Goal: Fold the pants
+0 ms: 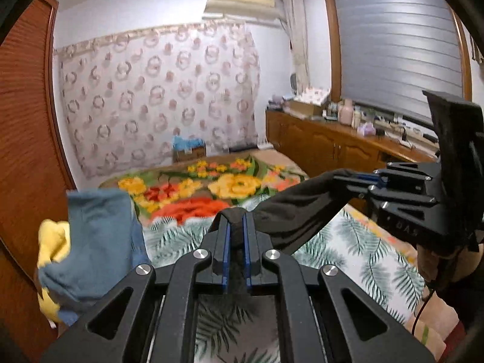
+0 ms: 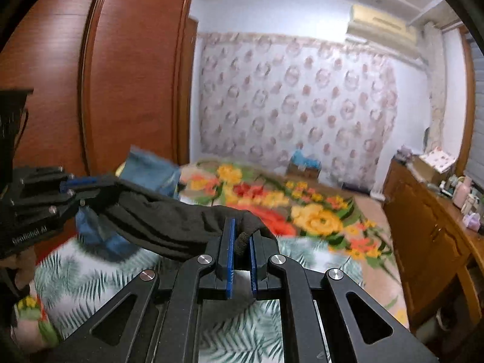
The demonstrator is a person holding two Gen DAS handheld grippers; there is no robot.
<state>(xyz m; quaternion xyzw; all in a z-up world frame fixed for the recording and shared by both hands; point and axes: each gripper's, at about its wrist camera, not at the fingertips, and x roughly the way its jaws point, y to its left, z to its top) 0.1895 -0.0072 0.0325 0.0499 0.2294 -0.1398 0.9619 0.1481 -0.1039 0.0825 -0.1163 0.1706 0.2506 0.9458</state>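
Observation:
The black pants [image 1: 298, 211] hang stretched in the air between my two grippers, above the bed. My left gripper [image 1: 237, 220] is shut on one end of the fabric, which bunches dark between its blue pads. In the left wrist view my right gripper [image 1: 348, 178] comes in from the right, clamped on the other end. From the right wrist view the pants [image 2: 169, 220] run left from my right gripper [image 2: 242, 230], shut on the cloth, to my left gripper [image 2: 90, 184]. The rest of the pants below the held edge is hidden.
A leaf-print sheet [image 1: 348, 251] covers the near bed, a flowered blanket [image 1: 211, 187] the far part. Blue and yellow clothes [image 1: 90, 242] lie piled at the left. A wooden wardrobe [image 2: 121, 75] stands left; a cluttered wooden cabinet [image 1: 332, 148] runs along the right under the window.

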